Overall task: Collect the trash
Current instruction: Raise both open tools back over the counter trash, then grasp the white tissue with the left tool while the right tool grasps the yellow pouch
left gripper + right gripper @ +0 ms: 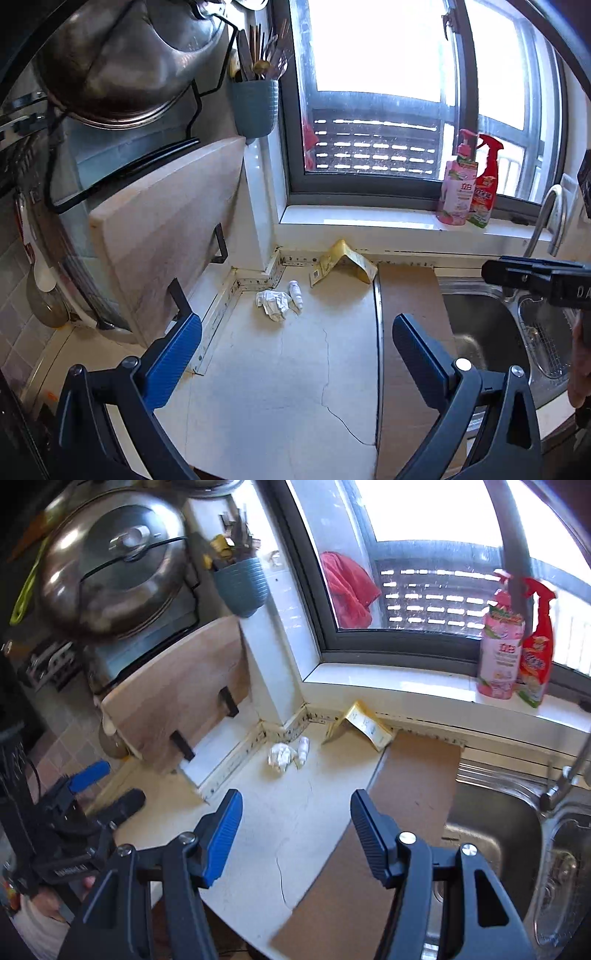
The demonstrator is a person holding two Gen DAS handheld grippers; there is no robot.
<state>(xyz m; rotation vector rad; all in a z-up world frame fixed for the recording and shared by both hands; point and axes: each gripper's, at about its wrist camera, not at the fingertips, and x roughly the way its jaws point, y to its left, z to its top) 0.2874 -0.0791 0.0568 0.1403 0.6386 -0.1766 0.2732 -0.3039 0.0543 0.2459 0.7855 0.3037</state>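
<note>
While both tools hover over a cracked, pale stone counter (280, 376), the left wrist view shows the left gripper (295, 354) spread wide and empty, angled down. Three scraps lie near the back corner: one crumpled white tissue (272, 303), one small white bottle (296, 293), one folded yellow packet (345, 263). From the right wrist view, the right gripper (295, 834) stands parted, holding nothing, above a brown board (417, 779) beside the steel sink (495, 819).

1. Crumpled tissue (272, 303): white.
2. Small bottle (296, 294): white.
3. Folded wrapper (347, 261): yellow, pale printed panel.
4. Countertop (280, 387): cream, thin dark cracks.
5. Utensil cup (255, 107): blue-grey, ribbed.
6. Pump bottle (458, 188): pink.
7. Spray bottle (487, 184): red.
8. Gripper pads (223, 834): blue, ridged.
</note>
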